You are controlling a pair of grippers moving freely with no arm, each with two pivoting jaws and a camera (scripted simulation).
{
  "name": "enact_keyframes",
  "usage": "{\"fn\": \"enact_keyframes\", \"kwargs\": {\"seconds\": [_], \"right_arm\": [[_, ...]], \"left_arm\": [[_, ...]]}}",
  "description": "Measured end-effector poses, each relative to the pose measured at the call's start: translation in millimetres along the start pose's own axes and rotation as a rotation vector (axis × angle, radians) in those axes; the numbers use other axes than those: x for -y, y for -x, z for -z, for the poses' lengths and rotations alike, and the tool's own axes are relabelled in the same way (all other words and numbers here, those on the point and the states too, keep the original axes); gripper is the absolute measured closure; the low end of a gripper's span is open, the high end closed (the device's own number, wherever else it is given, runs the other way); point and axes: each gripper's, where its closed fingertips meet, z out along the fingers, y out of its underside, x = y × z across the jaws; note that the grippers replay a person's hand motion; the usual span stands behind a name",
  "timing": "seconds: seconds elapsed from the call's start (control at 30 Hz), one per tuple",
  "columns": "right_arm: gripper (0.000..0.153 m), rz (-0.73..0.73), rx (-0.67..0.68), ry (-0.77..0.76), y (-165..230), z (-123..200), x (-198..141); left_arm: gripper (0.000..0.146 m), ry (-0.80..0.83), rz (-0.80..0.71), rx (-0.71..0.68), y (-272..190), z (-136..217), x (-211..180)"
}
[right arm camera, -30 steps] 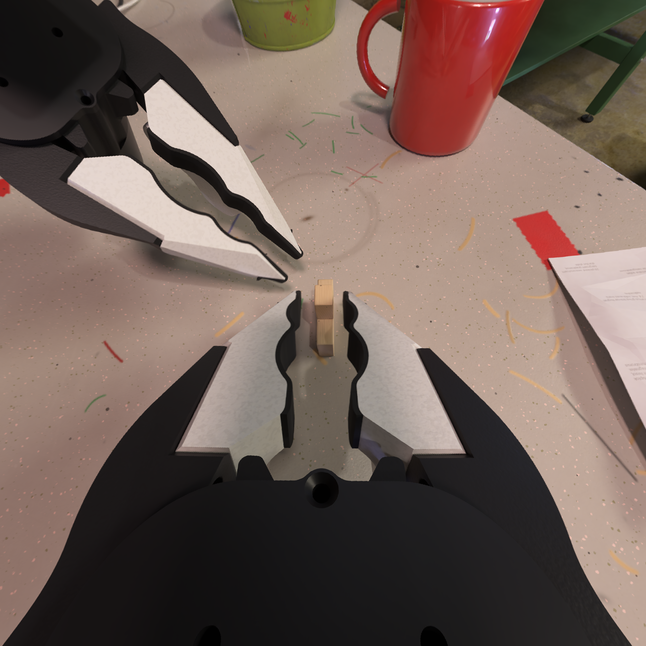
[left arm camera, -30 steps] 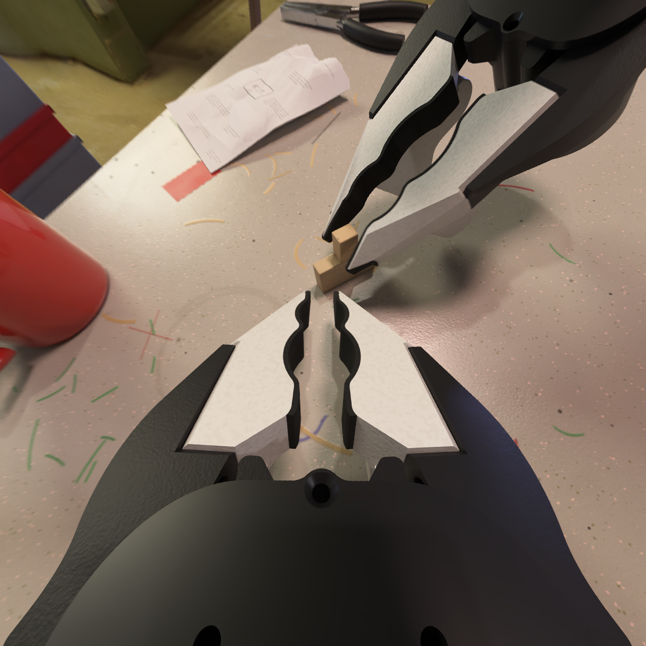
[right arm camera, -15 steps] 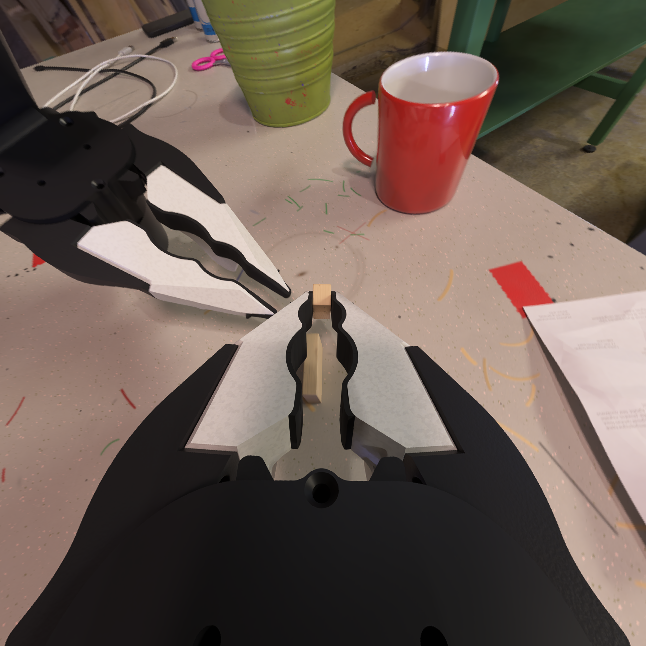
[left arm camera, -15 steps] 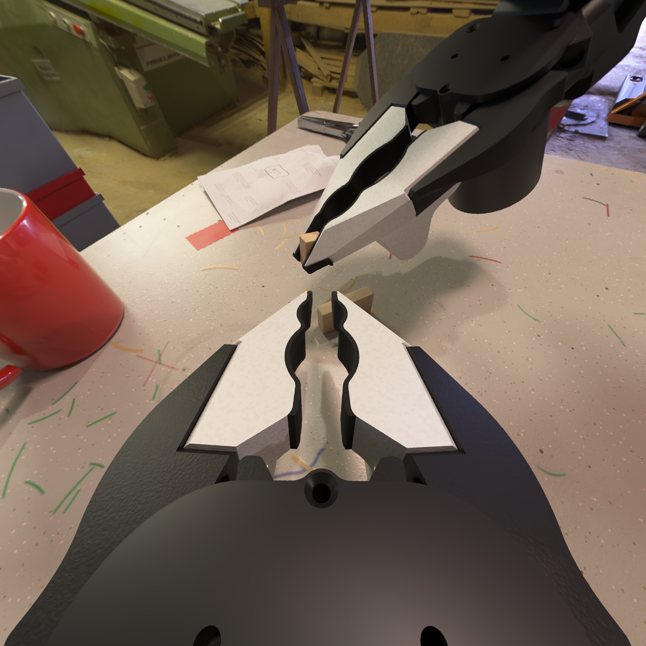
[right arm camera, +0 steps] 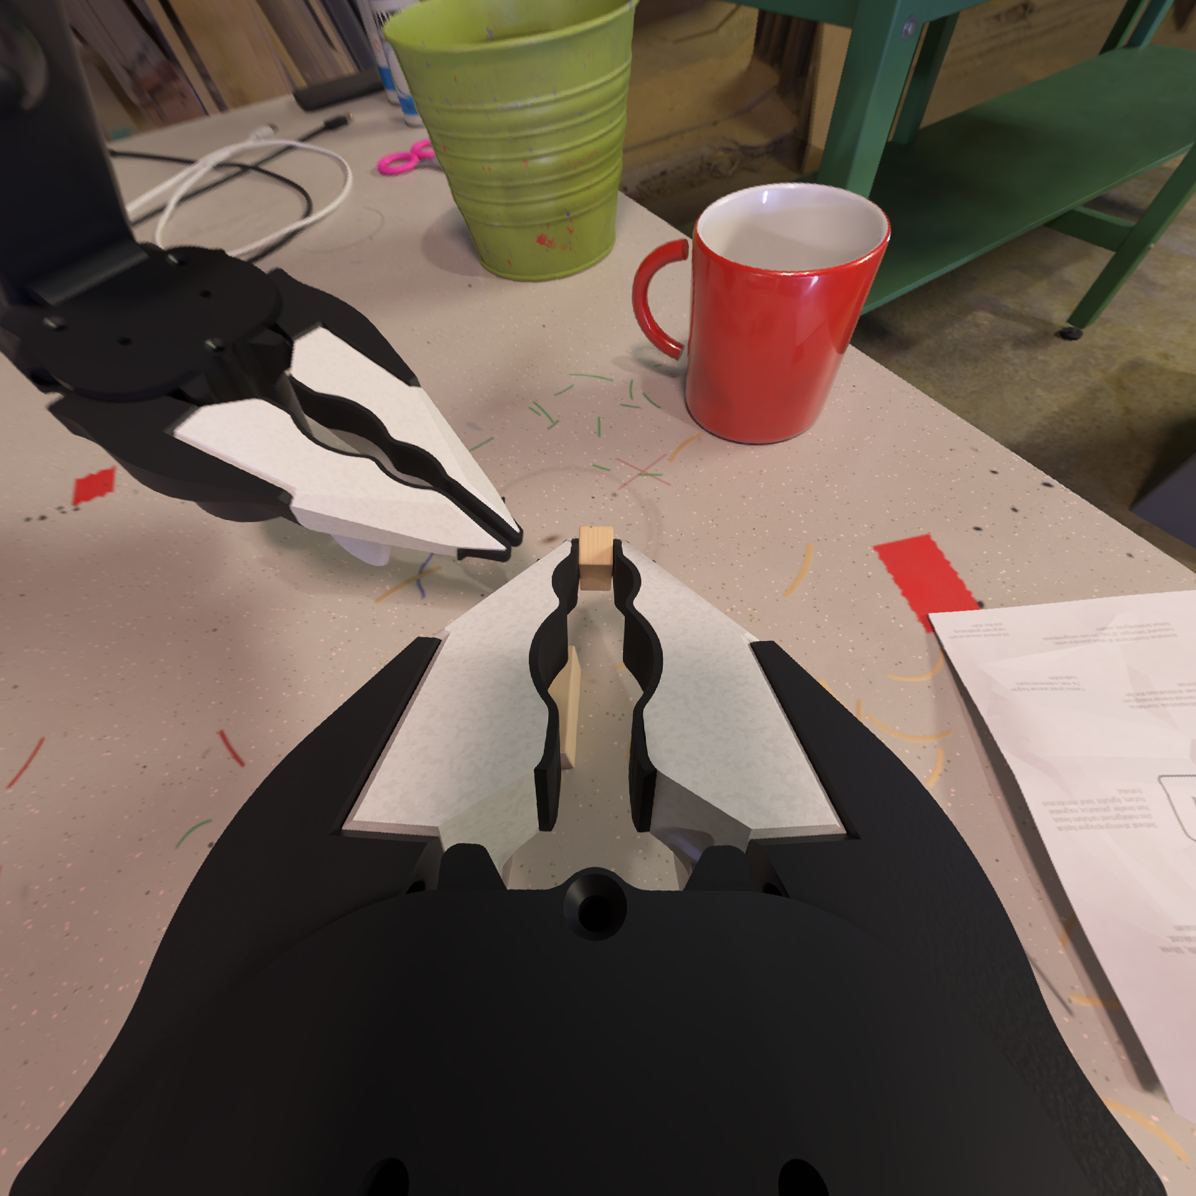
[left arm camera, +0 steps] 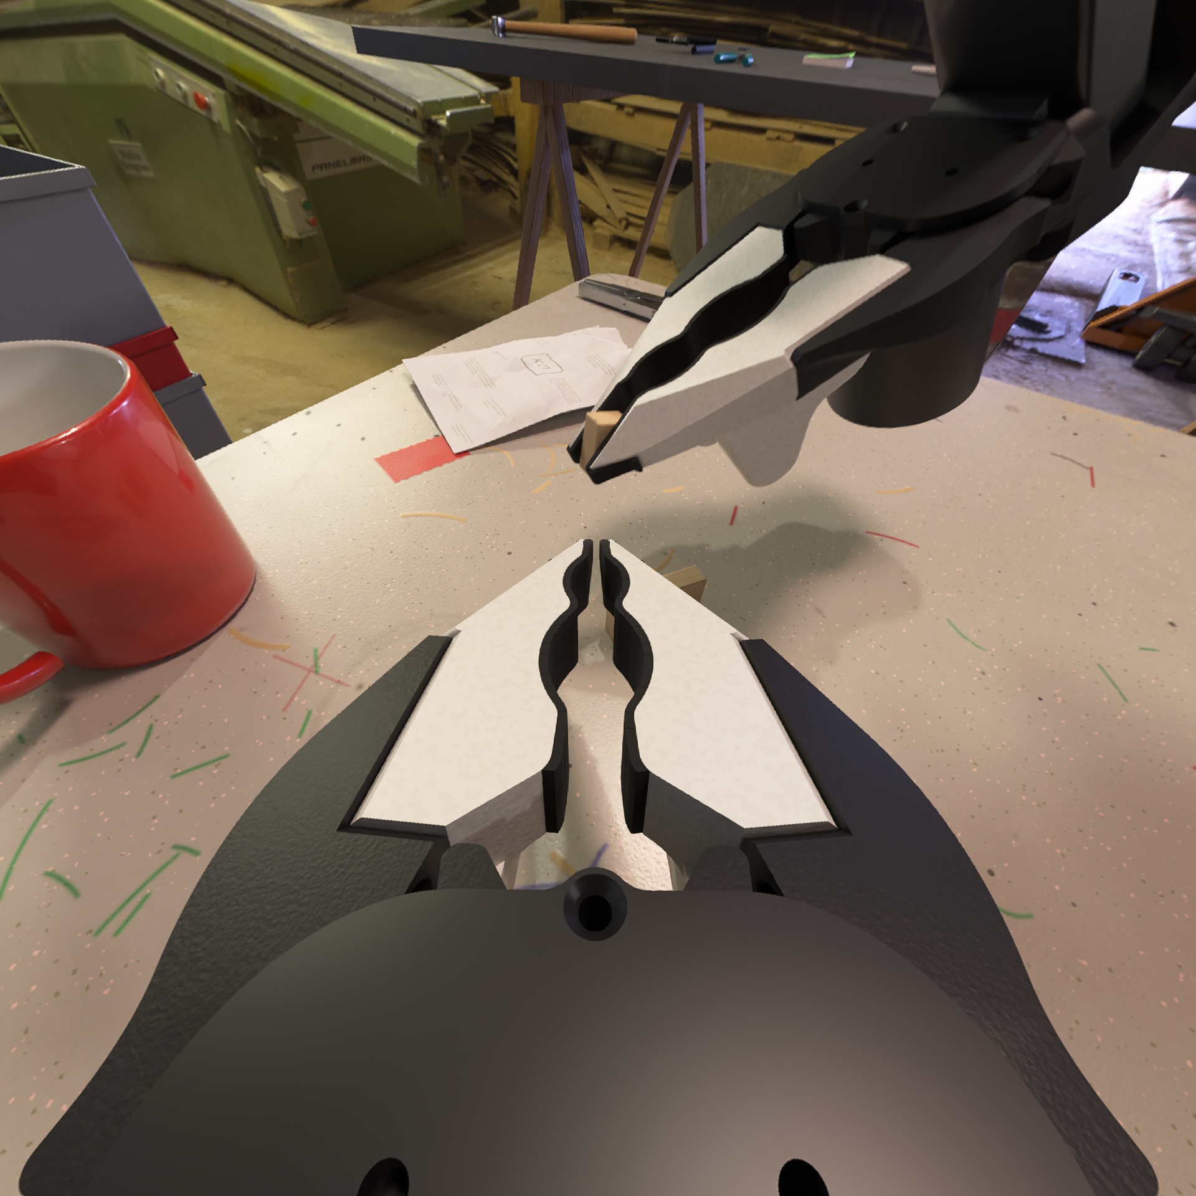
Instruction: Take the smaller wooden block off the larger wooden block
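Smaller wooden block point(right arm camera: 596, 556): clamped between the tips of the right gripper point(right arm camera: 595, 550), raised clear of the table point(right arm camera: 841, 518). Only its far end pokes beyond the tips.

Larger wooden block point(right arm camera: 568, 705): lying flat on the table, below and nearer than the smaller one in the right wrist view, seen through the gap between the right fingers. No contact between the two blocks is visible; they appear well apart vertically.

Long axis, larger block: runs roughly along the right gripper's fingers, near to far.

Right gripper, state: fingers drawn in on the smaller block at the tips; the wavy inner edges further back stand apart.

Left gripper point(left arm camera: 595, 550): fingers almost together, a thin slit between the tips, holding nothing. It hovers low over the table, tips just left of the larger block point(left arm camera: 687, 579), which shows at its right finger's edge.

Key relation: the held block sits above and beyond the larger one, so any set-down must go sideways or farther out, not straight down. The right gripper is the one engaged; the left is near but idle.

Task progress, judged: separation looks achieved; placing the small block on bare table would remain.

Hazard, judged: the grip is at the very tips, so a tilt could let the block slip.

Surroundings: red mug point(right arm camera: 776, 323) far right, green bucket point(right arm camera: 524, 129) far, paper sheet point(right arm camera: 1068, 744) at right.
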Motion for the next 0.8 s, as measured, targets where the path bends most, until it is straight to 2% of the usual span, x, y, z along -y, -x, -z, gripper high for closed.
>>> {"fn": "enact_keyframes", "kwargs": {"seconds": [0.13, 0.53, 0.8], "right_arm": [[0.144, -0.029, 0.057, -0.026, 6, 5, 3], [0.144, 0.035, 0.065, 0.000, 20, 2, -1], [0.144, 0.002, 0.090, -0.012, 20, 3, 0]], "left_arm": [[0.142, 0.019, -0.043, 0.015, -2, -4, -4], [0.141, 0.011, -0.069, 0.015, -4, -4, -3], [0.141, 0.005, -0.065, -0.004, -6, -4, -2]]}}
